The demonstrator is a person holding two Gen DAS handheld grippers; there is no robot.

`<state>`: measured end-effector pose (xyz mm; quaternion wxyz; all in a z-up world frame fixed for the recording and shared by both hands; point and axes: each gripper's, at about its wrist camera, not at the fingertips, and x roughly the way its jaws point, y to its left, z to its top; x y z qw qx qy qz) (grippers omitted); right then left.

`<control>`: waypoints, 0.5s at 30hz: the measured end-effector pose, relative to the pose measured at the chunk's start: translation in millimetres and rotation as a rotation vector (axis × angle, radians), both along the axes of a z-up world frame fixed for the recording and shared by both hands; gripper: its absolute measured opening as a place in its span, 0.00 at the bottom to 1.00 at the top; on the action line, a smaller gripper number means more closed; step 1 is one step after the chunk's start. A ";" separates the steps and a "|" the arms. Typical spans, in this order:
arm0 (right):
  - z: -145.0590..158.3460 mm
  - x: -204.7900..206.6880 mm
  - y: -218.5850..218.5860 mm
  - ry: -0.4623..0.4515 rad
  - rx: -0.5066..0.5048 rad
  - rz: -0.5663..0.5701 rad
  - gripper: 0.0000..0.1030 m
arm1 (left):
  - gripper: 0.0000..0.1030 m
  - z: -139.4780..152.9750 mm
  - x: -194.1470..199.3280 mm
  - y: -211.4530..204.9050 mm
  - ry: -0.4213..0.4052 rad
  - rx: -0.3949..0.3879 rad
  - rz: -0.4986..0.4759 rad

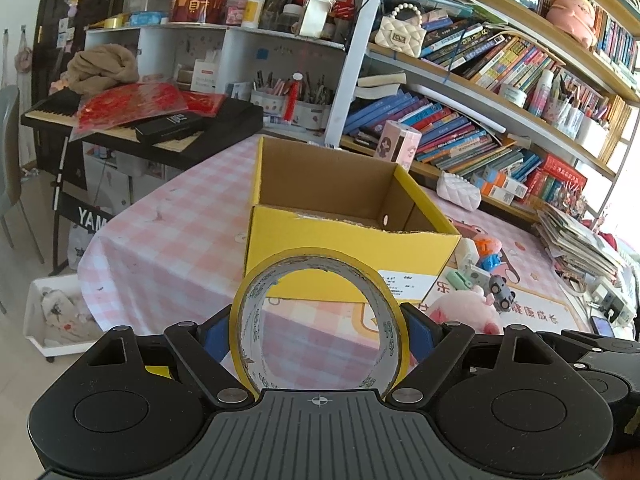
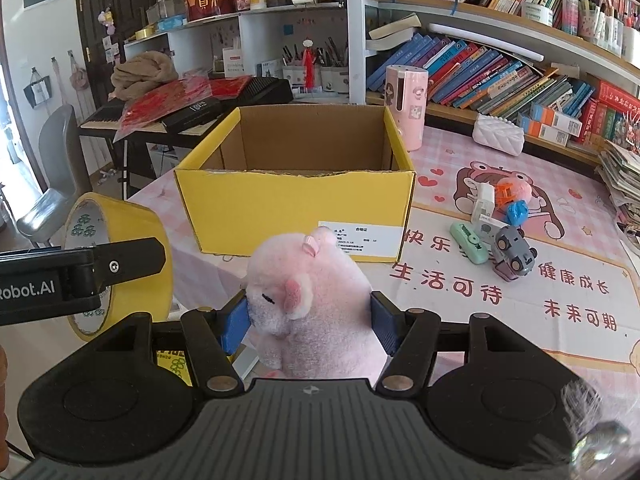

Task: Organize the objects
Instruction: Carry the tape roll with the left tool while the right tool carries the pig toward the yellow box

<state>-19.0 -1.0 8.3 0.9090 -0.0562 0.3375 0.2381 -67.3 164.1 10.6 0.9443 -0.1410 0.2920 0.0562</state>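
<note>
My left gripper [image 1: 316, 332] is shut on a yellow tape roll [image 1: 394, 312], which stands upright on edge between the blue pads and hangs above the near table edge. Through its hole I see the yellow cardboard box [image 1: 348, 256], open-topped, just ahead on the pink checked tablecloth. My right gripper [image 2: 308, 320] is shut on a pink plush pig [image 2: 308, 280], squeezed at both sides, in front of the same box [image 2: 296, 208]. In the right wrist view the tape roll [image 2: 132, 220] shows to the left with a left-gripper finger [image 2: 128, 260] across it. The pig [image 1: 468, 308] also appears at the left view's right.
Right of the box lie a grey toy car [image 2: 514, 252], a green item [image 2: 468, 242] and orange and blue toys [image 2: 516, 200]. A pink cylinder [image 2: 406, 108] and white quilted purse [image 2: 498, 134] stand behind. Bookshelves line the back; a keyboard [image 2: 192, 116] sits left.
</note>
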 end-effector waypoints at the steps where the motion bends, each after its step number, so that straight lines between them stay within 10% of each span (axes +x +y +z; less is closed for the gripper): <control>1: -0.6 2.7 0.0 0.002 0.000 0.000 0.58 | 0.82 -0.2 2.5 -0.2 0.002 0.002 0.000; 15: 13.8 64.1 6.6 -0.030 0.045 0.019 0.58 | 0.82 19.6 58.8 3.3 -0.039 0.039 0.031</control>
